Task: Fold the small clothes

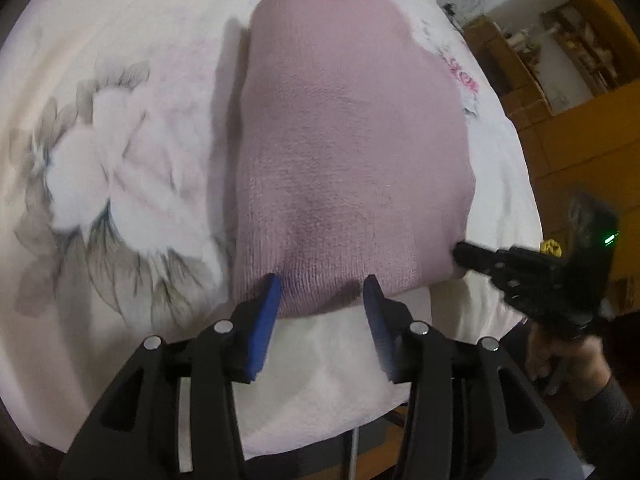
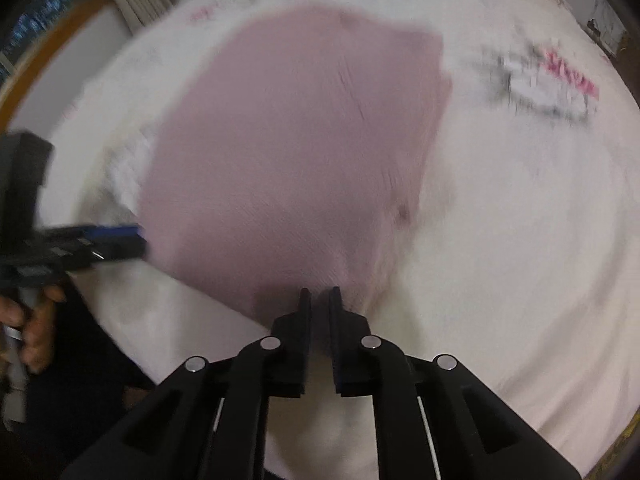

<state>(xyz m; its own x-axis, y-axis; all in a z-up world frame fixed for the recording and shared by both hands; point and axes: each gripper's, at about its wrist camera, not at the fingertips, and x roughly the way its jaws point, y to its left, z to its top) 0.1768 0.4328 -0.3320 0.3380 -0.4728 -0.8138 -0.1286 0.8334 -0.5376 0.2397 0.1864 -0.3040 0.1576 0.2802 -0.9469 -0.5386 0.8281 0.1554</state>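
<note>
Pink knit garment (image 1: 352, 152) lies flat on a white sheet with a grey-and-pink flower print (image 1: 100, 152); what carries the sheet cannot be told. The garment is one smooth panel, long axis running away from the left gripper (image 1: 324, 292), near hem closest to both tools.

Left gripper: blue-padded fingers (image 1: 264, 320) stand wide apart, one at each side of a stretch of the near hem. The tips sit at the hem edge; the knit bulges slightly between them. Contact with the cloth is unclear. In the right wrist view this tool (image 2: 116, 240) comes in from the left, its blue pad at the garment's (image 2: 296, 140) left edge, with a hand (image 2: 32, 320) on its grip.

Right gripper (image 2: 320, 296): black fingers nearly together, a narrow gap showing between them, with the near corner of the garment bunched and darkened right at the tips. Cloth appears pinched there, with wrinkles fanning out ahead of the fingers. In the left wrist view the same tool (image 1: 464, 254) touches the garment's right near corner, a green light lit on its body, a hand and dark sleeve (image 1: 572, 364) behind it.

Beyond the sheet, right of the left fingers: wooden furniture with shelves (image 1: 568, 40). The right wrist view is motion-blurred, so print details on the sheet (image 2: 520, 240) are smeared.
</note>
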